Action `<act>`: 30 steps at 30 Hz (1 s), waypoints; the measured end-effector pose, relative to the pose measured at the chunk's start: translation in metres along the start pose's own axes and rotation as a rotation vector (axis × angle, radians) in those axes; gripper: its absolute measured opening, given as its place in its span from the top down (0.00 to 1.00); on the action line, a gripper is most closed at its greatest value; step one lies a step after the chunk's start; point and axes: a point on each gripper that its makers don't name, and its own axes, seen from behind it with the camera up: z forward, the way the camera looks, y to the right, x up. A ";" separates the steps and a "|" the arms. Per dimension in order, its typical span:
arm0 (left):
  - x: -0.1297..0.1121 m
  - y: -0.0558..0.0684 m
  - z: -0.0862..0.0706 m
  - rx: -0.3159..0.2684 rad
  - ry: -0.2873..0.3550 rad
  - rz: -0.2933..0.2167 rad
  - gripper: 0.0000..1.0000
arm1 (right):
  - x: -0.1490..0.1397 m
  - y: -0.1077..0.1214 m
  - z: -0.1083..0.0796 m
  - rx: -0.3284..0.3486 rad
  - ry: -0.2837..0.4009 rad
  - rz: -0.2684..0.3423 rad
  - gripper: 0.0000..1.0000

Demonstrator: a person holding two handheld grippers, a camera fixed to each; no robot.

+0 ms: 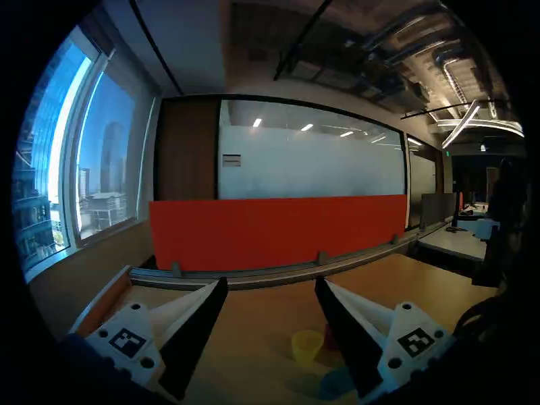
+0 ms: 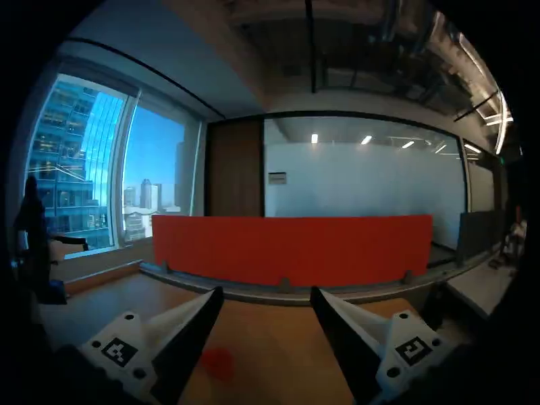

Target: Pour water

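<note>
Low in the left gripper view, the left gripper has its fingers well apart and holds nothing. Between them, on the desk, stands a yellow cup, with a red cup touching or just behind it and a blue cup nearer the camera. All look like small, light plastic: stiff enough, but easy to tip or crush, so a gentle hold around the mid-wall seems best. Whether any holds water I cannot tell.

Over in the right gripper view, the right gripper is likewise spread and empty above the desk. A red patch by its left finger is too blurred to name.
</note>
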 end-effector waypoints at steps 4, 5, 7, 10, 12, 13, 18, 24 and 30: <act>0.000 0.014 0.001 -0.066 -0.002 -0.005 0.04 | 0.003 -0.014 -0.002 0.078 0.004 -0.005 0.00; 0.000 0.018 0.001 -0.083 -0.002 -0.006 0.04 | 0.004 -0.018 -0.002 0.095 0.004 -0.007 0.00; 0.001 0.024 0.001 -0.112 0.000 -0.007 0.04 | 0.004 -0.025 -0.003 0.131 0.003 -0.014 0.00; 0.002 0.030 0.001 -0.143 0.006 -0.010 0.04 | 0.005 -0.033 -0.005 0.170 0.002 -0.020 0.00; 0.002 0.033 0.000 -0.156 0.009 -0.011 0.04 | 0.005 -0.035 -0.006 0.186 0.002 -0.020 0.00; 0.001 0.034 0.000 -0.162 0.009 -0.008 0.04 | 0.006 -0.035 -0.006 0.189 0.003 -0.019 0.00; -0.005 0.039 0.000 -0.184 0.002 0.008 0.04 | 0.007 -0.038 -0.005 0.211 0.003 -0.030 0.00; -0.014 0.046 0.001 -0.213 -0.014 0.011 0.04 | 0.005 -0.046 -0.004 0.248 -0.013 -0.040 0.00; -0.017 0.049 0.001 -0.238 -0.026 0.010 0.04 | 0.001 -0.053 -0.001 0.274 -0.031 -0.044 0.00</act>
